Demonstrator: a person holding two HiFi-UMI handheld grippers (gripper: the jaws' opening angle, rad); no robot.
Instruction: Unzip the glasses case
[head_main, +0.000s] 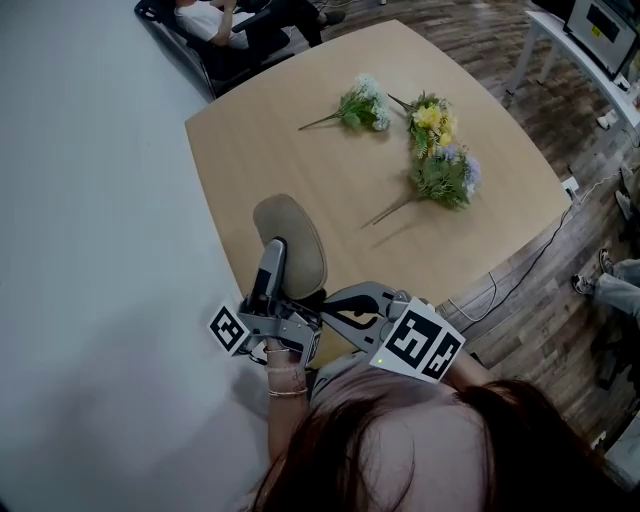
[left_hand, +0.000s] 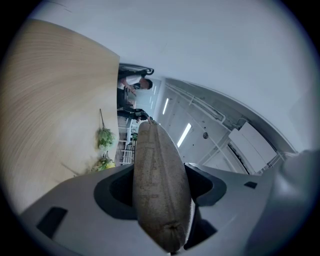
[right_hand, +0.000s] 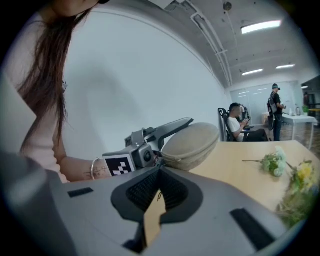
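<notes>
A beige oval glasses case (head_main: 297, 232) is held up over the near corner of the wooden table (head_main: 260, 150). My left gripper (head_main: 274, 252) is shut on it across its width, and in the left gripper view the case (left_hand: 156, 160) fills the space between the jaws. The right gripper (head_main: 326, 312) comes in from the right with its jaws shut. Its tips (right_hand: 160, 167) sit at the near end of the case (right_hand: 192, 140), right on the zip seam. A thin cord shows between the pads, so the grip looks to be on the zipper pull.
Three bunches of artificial flowers (head_main: 362, 105) (head_main: 432, 120) (head_main: 446, 176) lie on the far half of the table. A seated person (head_main: 215, 20) is beyond the far corner. A cable (head_main: 520, 270) runs over the wooden floor on the right.
</notes>
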